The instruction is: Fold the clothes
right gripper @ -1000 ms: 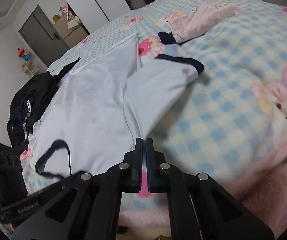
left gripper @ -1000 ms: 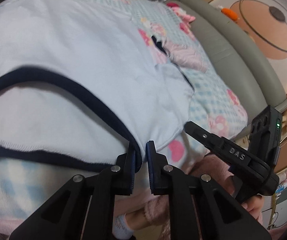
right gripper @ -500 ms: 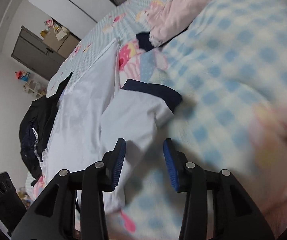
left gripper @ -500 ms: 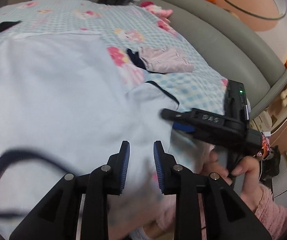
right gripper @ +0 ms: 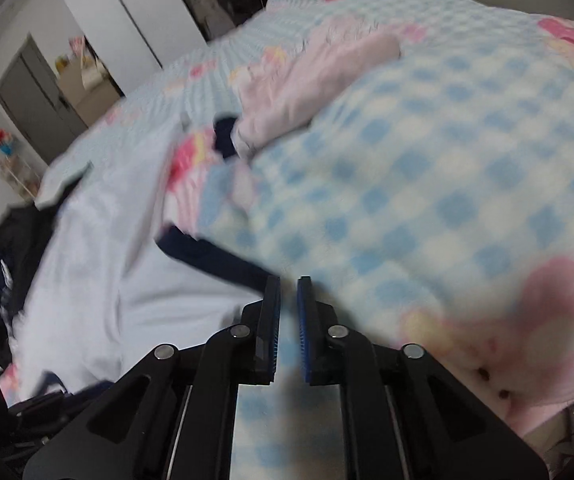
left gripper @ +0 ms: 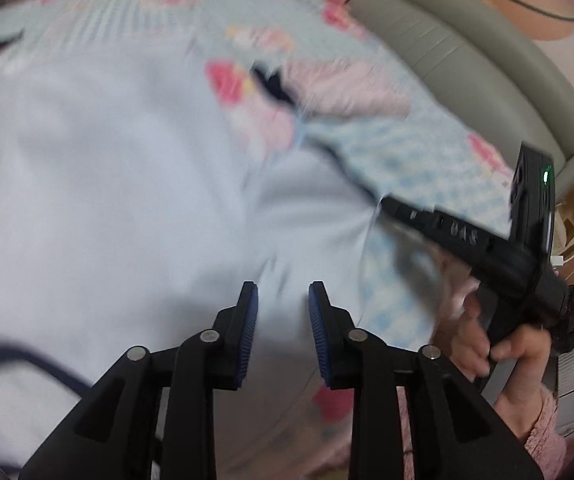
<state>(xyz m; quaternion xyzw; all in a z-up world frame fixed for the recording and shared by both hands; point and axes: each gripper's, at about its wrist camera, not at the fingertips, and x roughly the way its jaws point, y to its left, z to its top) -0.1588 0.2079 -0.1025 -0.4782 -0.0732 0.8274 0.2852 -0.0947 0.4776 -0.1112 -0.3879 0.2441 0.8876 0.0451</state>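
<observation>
A pale blue T-shirt (left gripper: pixel 107 200) with navy trim lies spread on the checked blanket (right gripper: pixel 447 160). Its navy neckline (left gripper: pixel 27 364) shows at the lower left in the left wrist view. My left gripper (left gripper: pixel 283 308) hovers open over the shirt's near edge, nothing between its pads. The sleeve's navy cuff (right gripper: pixel 215 256) runs up to my right gripper (right gripper: pixel 288 292), whose fingers stand a narrow gap apart at the cuff's end. In the left wrist view the right gripper (left gripper: pixel 387 202) sits at the sleeve's cuff, held by a hand (left gripper: pixel 483 344). Both views are blurred.
A folded pink garment (right gripper: pixel 307 88) lies on the blanket beyond the sleeve, with a small navy item (right gripper: pixel 225 136) beside it. A dark clothing pile (right gripper: pixel 3 264) sits left of the shirt. A grey padded bed edge (left gripper: pixel 487 64) curves along the right.
Both grippers let go of the shirt's near edge and opened. The right one moved forward to the sleeve cuff and narrowed its fingers. The left one widened and swung over the shirt.
</observation>
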